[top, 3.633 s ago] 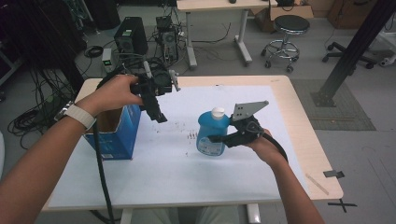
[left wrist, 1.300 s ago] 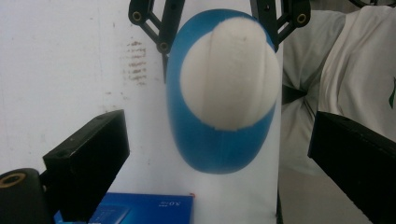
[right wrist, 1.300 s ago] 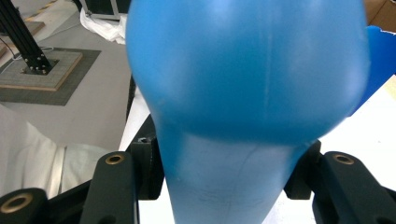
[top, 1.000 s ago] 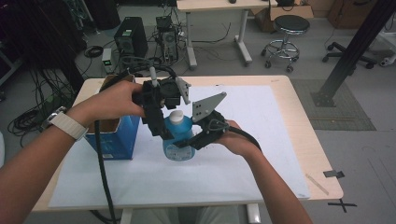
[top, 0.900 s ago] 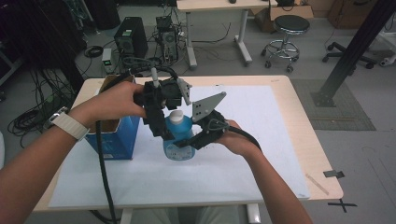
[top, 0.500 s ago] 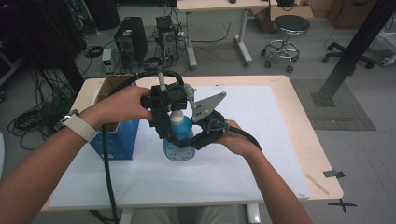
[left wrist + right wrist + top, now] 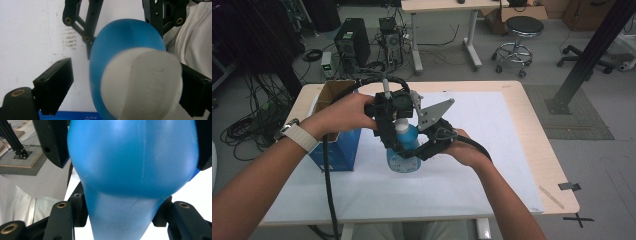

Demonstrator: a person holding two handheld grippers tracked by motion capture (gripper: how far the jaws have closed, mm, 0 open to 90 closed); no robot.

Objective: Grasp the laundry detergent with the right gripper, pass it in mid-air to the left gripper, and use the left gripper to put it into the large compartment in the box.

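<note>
A blue bottle [image 7: 125,50] with a white cap [image 7: 142,85] was seen between the two black jaws of the left gripper [image 7: 125,92], whose jaws had just been closing. A gap remained between the left jaw and the cap. Farther off, the right gripper [image 7: 120,25] was seen against the bottle, over a white sheet [image 7: 30,37].

**A lab or technical workroom**

This looks like a robotics or electronics lab rather than a home. In the upper left of the high view, computer towers [image 7: 352,46] stand on the grey floor among loose tangles of black cables [image 7: 247,131]. A rolling stool [image 7: 516,37] sits at the upper right beside a second worktable [image 7: 439,7], with cardboard boxes [image 7: 532,10] behind it. A black metal frame post [image 7: 592,55] slants down at the far right. Tape marks [image 7: 576,219] dot the floor at lower right.
</note>
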